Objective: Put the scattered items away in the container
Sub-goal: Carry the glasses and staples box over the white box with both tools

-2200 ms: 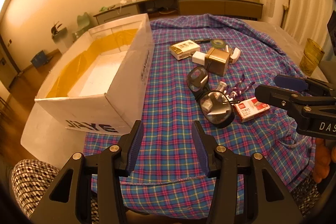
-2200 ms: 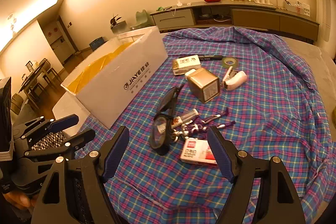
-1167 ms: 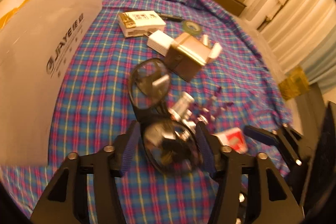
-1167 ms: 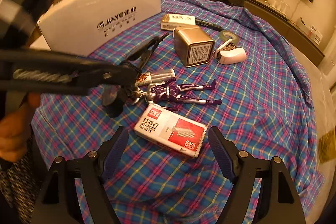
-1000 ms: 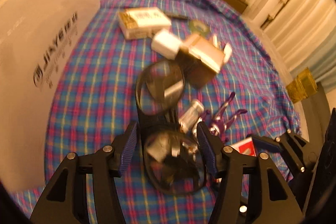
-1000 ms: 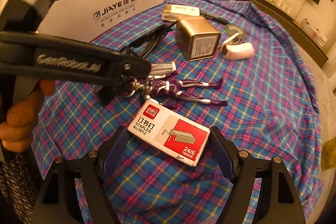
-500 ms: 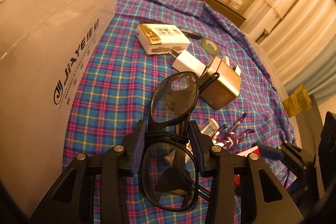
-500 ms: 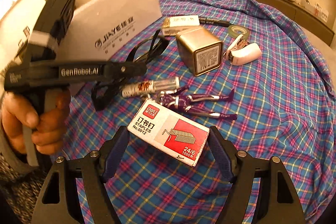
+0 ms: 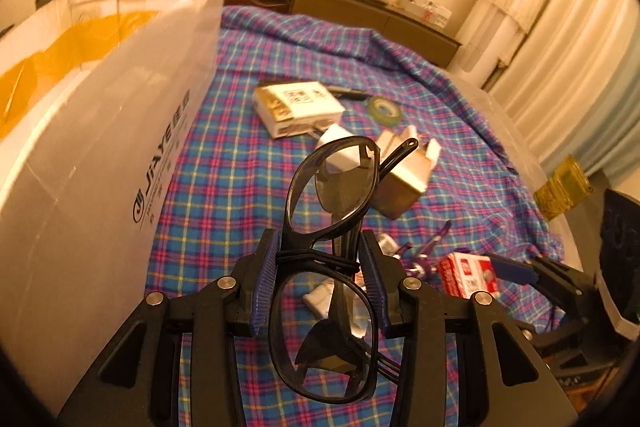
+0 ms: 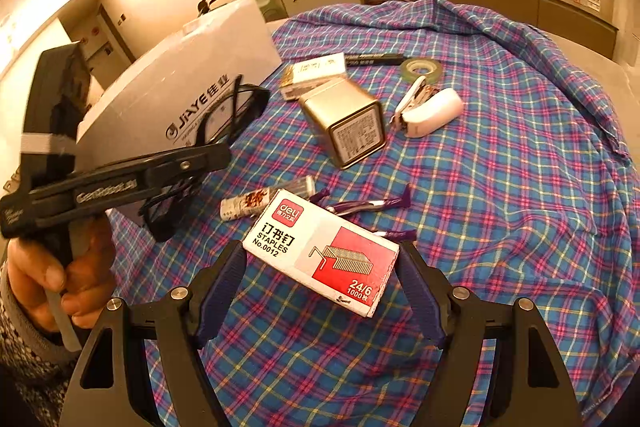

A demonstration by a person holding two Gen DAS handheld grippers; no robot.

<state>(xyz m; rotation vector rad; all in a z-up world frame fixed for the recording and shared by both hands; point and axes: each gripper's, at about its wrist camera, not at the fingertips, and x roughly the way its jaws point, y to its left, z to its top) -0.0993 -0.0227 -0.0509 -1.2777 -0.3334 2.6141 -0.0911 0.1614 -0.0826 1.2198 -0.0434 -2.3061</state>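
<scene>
My left gripper (image 9: 322,281) is shut on the black glasses (image 9: 332,187) at their bridge and holds them above the plaid cloth, right of the white box (image 9: 100,131). It also shows in the right wrist view (image 10: 212,159), with the glasses (image 10: 224,119) in front of the white box (image 10: 192,91). My right gripper (image 10: 320,287) is shut on the red and white staples box (image 10: 320,247) and holds it lifted over the cloth. The staples box also shows in the left wrist view (image 9: 468,275).
On the plaid cloth (image 10: 500,167) lie a gold tin (image 10: 344,127), a white stapler (image 10: 432,111), a tape roll (image 10: 422,69), a black marker (image 10: 376,58), a white and gold carton (image 10: 314,75), a small tube (image 10: 264,203) and a purple figure (image 10: 360,205).
My left gripper closed on the glasses and lifted them toward the white box. My right gripper closed on the staples box and raised it off the cloth.
</scene>
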